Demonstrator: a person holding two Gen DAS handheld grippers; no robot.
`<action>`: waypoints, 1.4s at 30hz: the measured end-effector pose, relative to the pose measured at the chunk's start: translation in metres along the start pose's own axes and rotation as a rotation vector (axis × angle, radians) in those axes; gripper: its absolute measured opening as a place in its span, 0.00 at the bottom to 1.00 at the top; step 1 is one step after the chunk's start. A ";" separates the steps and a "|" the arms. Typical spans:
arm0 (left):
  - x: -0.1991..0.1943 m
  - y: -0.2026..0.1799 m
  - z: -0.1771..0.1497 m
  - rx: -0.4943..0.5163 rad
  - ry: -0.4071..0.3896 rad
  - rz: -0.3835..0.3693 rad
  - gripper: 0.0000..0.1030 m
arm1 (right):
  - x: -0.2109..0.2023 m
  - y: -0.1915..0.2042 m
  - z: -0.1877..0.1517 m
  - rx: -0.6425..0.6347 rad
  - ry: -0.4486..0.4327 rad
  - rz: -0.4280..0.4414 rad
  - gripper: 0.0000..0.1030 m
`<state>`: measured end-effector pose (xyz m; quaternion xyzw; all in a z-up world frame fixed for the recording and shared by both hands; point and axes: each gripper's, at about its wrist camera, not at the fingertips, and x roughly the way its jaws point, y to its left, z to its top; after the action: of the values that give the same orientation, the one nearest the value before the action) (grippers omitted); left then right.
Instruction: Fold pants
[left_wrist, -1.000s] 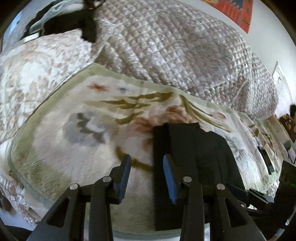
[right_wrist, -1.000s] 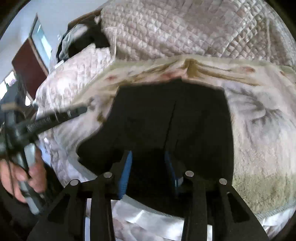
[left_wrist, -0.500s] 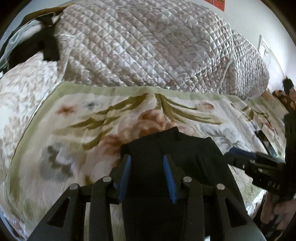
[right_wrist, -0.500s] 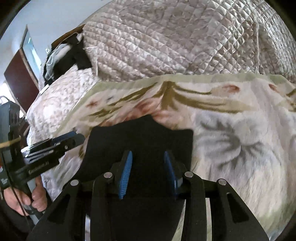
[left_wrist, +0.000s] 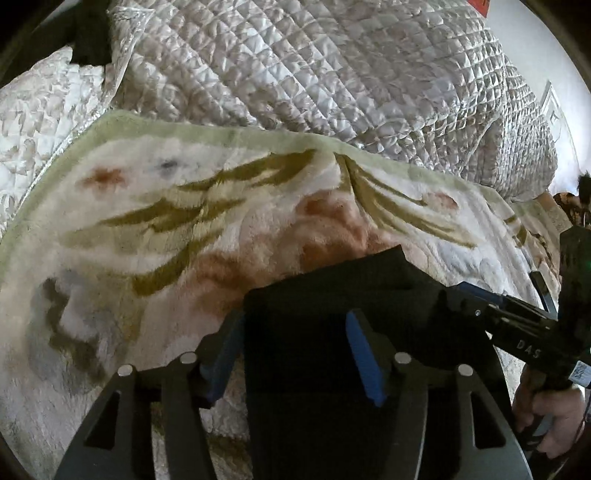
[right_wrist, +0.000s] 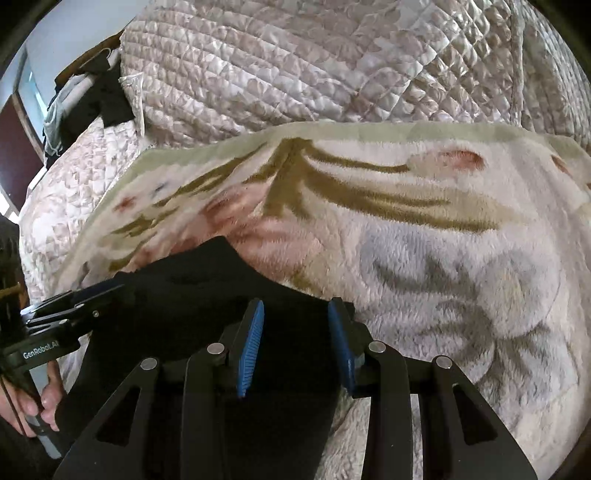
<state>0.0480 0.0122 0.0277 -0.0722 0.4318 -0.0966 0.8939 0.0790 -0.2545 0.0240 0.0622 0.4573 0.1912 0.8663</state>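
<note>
Folded black pants (left_wrist: 332, 288) lie on a floral fleece blanket (left_wrist: 155, 229) on the bed. My left gripper (left_wrist: 295, 314) hangs low over their left part. Its jaws are opening: the left pad stands by the pants' left edge and the right pad is over the black fabric, neither pressing it. In the right wrist view my right gripper (right_wrist: 295, 302) stands open over the pants (right_wrist: 192, 280) near their right edge, with fabric showing in the gap but not pinched. Each view shows the other gripper from the side: right gripper (left_wrist: 480, 302), left gripper (right_wrist: 88, 295).
A quilted satin bedspread (left_wrist: 314, 74) is heaped up behind the blanket. Dark clothes (right_wrist: 103, 99) lie at the bed's far left corner. A hand (left_wrist: 546, 424) grips the right tool's handle, and another hand (right_wrist: 37, 402) grips the left one.
Both grippers have come in over the black pants, which now lie under both. The left gripper's jaws have spread wider. The right gripper's gap is unchanged.
</note>
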 end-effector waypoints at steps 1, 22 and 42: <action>-0.002 -0.002 -0.001 0.008 -0.010 0.007 0.60 | -0.001 0.000 0.000 0.001 -0.001 0.000 0.36; -0.078 -0.034 -0.072 0.098 -0.088 -0.005 0.27 | -0.081 0.048 -0.082 -0.086 -0.035 0.014 0.36; -0.069 -0.035 -0.098 0.115 -0.083 0.054 0.28 | -0.076 0.056 -0.103 -0.157 -0.044 -0.020 0.36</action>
<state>-0.0751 -0.0097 0.0273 -0.0128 0.3898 -0.0939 0.9160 -0.0594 -0.2396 0.0393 -0.0064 0.4224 0.2165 0.8801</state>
